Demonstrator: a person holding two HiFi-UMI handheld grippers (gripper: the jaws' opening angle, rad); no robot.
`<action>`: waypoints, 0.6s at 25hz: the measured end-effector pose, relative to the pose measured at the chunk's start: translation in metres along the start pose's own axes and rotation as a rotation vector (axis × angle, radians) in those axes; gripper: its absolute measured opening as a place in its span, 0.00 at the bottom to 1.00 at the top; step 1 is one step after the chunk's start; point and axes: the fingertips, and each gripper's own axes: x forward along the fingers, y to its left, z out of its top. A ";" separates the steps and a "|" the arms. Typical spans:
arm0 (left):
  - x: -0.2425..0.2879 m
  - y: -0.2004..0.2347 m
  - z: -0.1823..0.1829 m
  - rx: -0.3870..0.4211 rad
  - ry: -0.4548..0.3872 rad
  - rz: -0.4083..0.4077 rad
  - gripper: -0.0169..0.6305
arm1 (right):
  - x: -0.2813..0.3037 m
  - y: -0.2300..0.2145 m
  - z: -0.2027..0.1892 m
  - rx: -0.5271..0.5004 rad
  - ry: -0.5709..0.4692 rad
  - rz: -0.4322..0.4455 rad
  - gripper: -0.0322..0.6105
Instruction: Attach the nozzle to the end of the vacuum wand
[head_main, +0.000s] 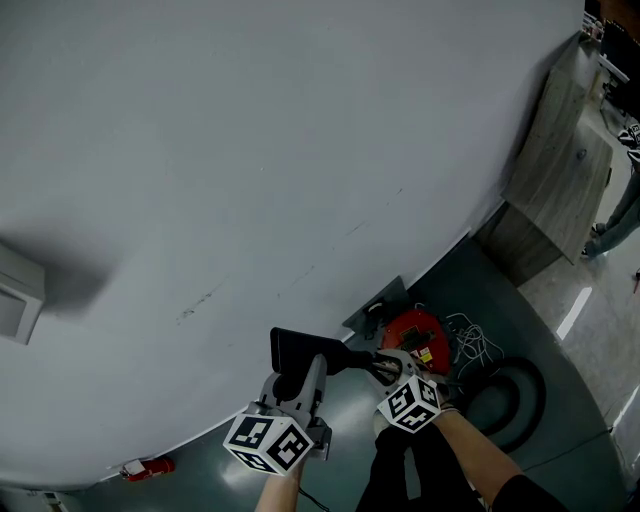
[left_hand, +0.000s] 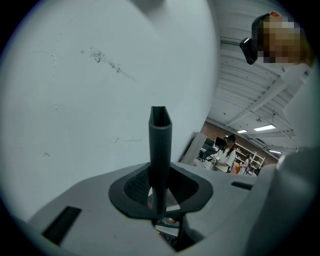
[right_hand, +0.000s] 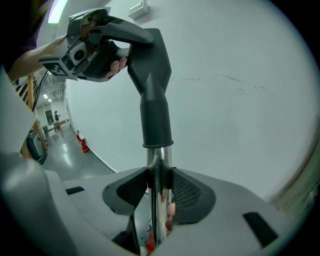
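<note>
The black nozzle (head_main: 300, 350) is a flat head with a round collar. My left gripper (head_main: 300, 372) is shut on its wide end; in the left gripper view the nozzle (left_hand: 160, 150) stands edge-on between the jaws of this gripper (left_hand: 160, 200). My right gripper (right_hand: 159, 195) is shut on the chrome vacuum wand (right_hand: 159, 175). The nozzle (right_hand: 152, 75) has its collar sitting over the wand's end, with the left gripper (right_hand: 90, 45) on it at the upper left. In the head view the right gripper (head_main: 392, 372) and wand (head_main: 385, 366) lie just right of the nozzle.
A grey wall (head_main: 250, 150) fills most of the view ahead. On the floor lie a red vacuum body (head_main: 415, 340), white cables (head_main: 470, 340) and a black hose loop (head_main: 510, 400). A wooden cabinet (head_main: 560, 170) stands right. A fire extinguisher (head_main: 148, 467) lies low left.
</note>
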 end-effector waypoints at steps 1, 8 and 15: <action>0.001 0.001 0.000 -0.001 0.001 0.003 0.16 | 0.000 0.000 0.000 0.000 -0.002 -0.001 0.29; 0.006 0.010 0.000 -0.047 0.015 0.005 0.16 | 0.001 -0.002 0.000 0.000 -0.021 -0.027 0.29; 0.007 0.029 -0.006 -0.141 0.040 -0.003 0.16 | 0.003 -0.005 0.002 -0.006 -0.029 -0.034 0.28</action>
